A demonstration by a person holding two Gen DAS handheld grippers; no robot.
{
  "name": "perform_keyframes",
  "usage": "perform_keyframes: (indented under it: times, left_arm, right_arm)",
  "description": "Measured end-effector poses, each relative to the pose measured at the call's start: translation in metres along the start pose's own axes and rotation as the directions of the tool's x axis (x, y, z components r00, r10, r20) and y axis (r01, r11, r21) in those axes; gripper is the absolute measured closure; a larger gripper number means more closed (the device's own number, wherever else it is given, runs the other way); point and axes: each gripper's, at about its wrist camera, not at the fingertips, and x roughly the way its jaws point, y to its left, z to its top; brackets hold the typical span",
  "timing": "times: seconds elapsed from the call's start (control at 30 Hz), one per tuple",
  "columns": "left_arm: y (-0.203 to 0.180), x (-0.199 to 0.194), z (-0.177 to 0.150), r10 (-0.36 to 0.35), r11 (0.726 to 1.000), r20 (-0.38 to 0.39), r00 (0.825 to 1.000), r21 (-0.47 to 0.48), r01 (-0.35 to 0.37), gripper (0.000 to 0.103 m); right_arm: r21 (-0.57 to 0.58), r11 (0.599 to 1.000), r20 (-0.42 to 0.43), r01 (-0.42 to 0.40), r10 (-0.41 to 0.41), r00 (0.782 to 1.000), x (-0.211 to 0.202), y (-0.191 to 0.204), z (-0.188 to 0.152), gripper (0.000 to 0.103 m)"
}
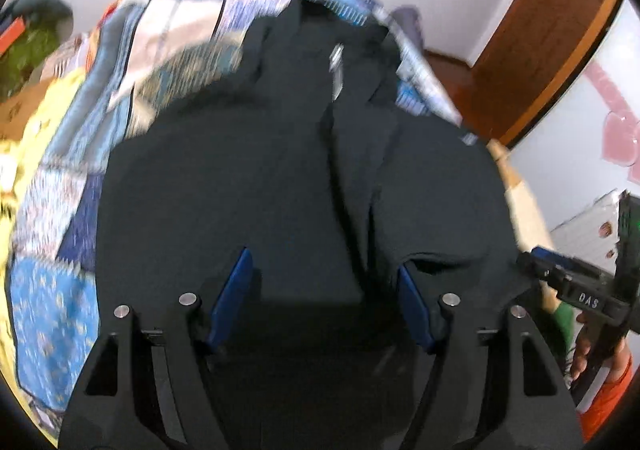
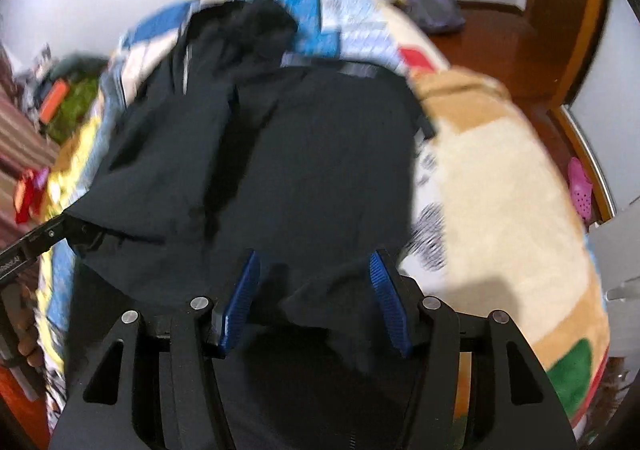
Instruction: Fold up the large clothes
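Nearest the cameras, both tools point steeply down over the near hem of the black garment (image 1: 288, 178), which lies spread along the patchwork quilt (image 1: 60, 290) on the bed. The left gripper (image 1: 324, 298) stands wide, its blue pads (image 1: 234, 290) well apart with dark cloth showing in the gap; no pad visibly presses on the fabric, so it appears to hold nothing. The right gripper (image 2: 314, 298) is moderately open, with a raised flap of the hem lying between its blue pads (image 2: 384, 298); whether either pad touches that flap cannot be determined through the blur, and no pinch is evident. Risk, judged from this layout: if a jaw closes on a single layer, or on the quilt below, the fold will drag the bedding or lift only part of the hem, leaving the garment skewed. A second risk is uneven travel of the two hands, which would twist the hem and bunch the centre crease (image 1: 344, 170). Further out, the body of the garment carries ridges and a pale zipper pull (image 1: 336, 58) toward the collar end; these could snag or crumple under a folded layer. At the right of the bed a cream plush blanket (image 2: 500, 190) adjoins the garment's edge and could be caught. Beyond lie a white wall and a wooden door (image 1: 552, 30).
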Motion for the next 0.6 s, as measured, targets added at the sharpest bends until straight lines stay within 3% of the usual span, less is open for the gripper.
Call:
perform_keyframes:
  times: [0.2,0.37,0.5,0.6]
  left_arm:
    - [0.011,0.010,-0.023,0.022,1.000,-0.017,1.000,0.009,-0.022,0.034]
    - [-0.022,-0.002,-0.019,0.072,0.984,0.048,0.996,0.157,-0.078,0.034]
    - [-0.063,-0.001,-0.018,0.119,0.927,0.110,0.987,0.345,-0.150,0.034]
    - [-0.090,0.014,-0.019,0.121,0.880,0.094,0.988,0.450,-0.151,0.034]
  right_arm:
    - [-0.104,0.989,0.013,0.101,-0.100,0.995,0.009,0.018,-0.010,0.048]
    - [-0.057,0.996,-0.006,0.066,-0.066,0.998,0.001,0.008,-0.005,0.048]
    - [-0.023,0.999,0.015,0.042,-0.042,0.999,-0.007,0.004,-0.006,0.048]
    - [-0.009,0.999,0.025,0.033,-0.033,0.999,-0.011,-0.001,-0.006,0.048]
